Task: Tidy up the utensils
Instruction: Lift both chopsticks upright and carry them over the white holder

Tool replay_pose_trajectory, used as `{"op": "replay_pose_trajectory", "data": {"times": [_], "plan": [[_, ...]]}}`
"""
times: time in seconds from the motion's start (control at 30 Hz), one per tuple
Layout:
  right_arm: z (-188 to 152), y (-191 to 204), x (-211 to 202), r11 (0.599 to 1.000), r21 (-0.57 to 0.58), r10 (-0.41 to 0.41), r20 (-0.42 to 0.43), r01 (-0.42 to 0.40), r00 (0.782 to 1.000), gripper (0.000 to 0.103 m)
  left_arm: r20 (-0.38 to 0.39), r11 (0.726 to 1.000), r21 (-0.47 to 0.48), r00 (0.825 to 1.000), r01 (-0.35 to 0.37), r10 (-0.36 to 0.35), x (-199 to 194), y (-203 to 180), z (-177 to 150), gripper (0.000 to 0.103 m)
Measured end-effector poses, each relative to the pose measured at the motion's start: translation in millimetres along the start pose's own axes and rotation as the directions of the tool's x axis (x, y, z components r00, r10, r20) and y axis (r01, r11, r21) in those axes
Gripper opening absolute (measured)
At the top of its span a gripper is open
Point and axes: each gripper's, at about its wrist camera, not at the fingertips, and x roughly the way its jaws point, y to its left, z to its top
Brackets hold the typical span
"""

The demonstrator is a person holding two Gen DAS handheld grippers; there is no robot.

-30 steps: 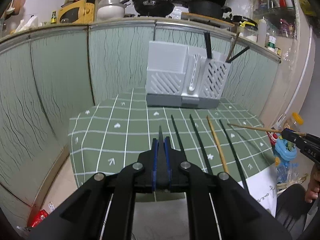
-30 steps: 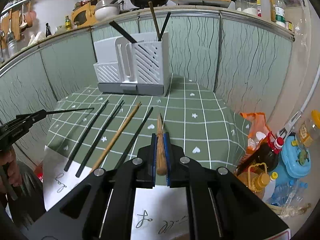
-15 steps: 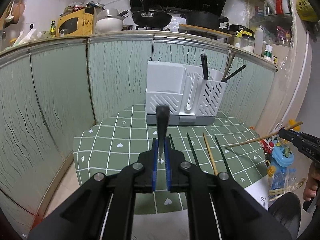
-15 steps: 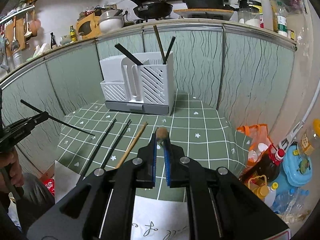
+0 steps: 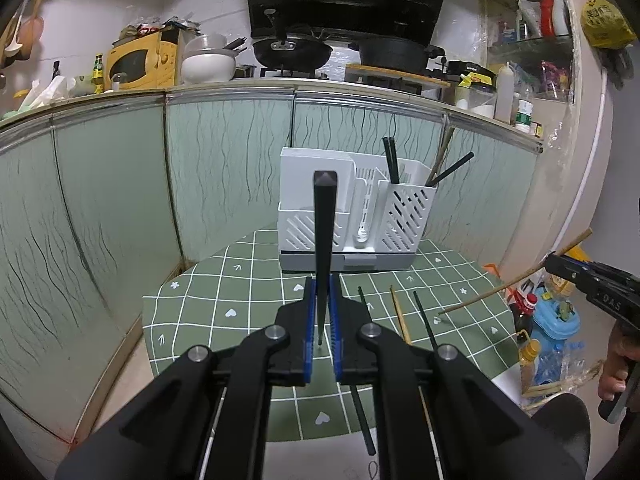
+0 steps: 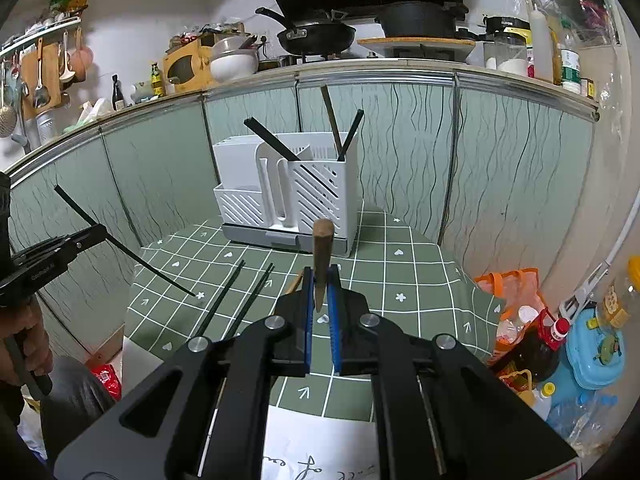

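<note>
Left tool (image 5: 321, 320) clamped narrow on black chopstick (image 5: 323, 240), raised steeper than a second ago. Right tool (image 6: 320, 300) pinching wooden chopstick (image 6: 321, 256), likewise lifted off green tabletop (image 6: 400, 272). White utensil holder (image 6: 304, 192) ahead; three loose chopsticks (image 5: 422, 316) lying between.

both chopsticks (image 5: 323, 240) lifted, tilted upright

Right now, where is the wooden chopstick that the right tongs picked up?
The wooden chopstick is clamped in the right tongs, lifted above the green table, thick end toward the white utensil holder.
</note>
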Motion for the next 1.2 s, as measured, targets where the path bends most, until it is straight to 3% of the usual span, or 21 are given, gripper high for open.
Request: {"op": "replay_pose_trajectory", "data": {"times": [0.47,0.7,1.2], "plan": [[7.4,-10.9,-5.9,1.000,0.024,0.003,0.012,-0.004,1.000,0.007,0.015,1.000,-0.004,1.000,0.005,-0.005,-1.1,-2.4,6.3,0.006],[24.2,-11.4,-10.9,1.000,0.019,-0.003,0.020,0.003,1.000,0.007,-0.016,1.000,-0.001,0.999,0.031,-0.031,7.1,-5.3,19.0,0.006],[86.4,-11.7,-10.3,1.000,0.012,0.017,0.057,-0.018,0.998,0.007,0.017,0.992,0.057,0.994,0.109,-0.111,25.7,-34.9,83.0,0.006]]}}
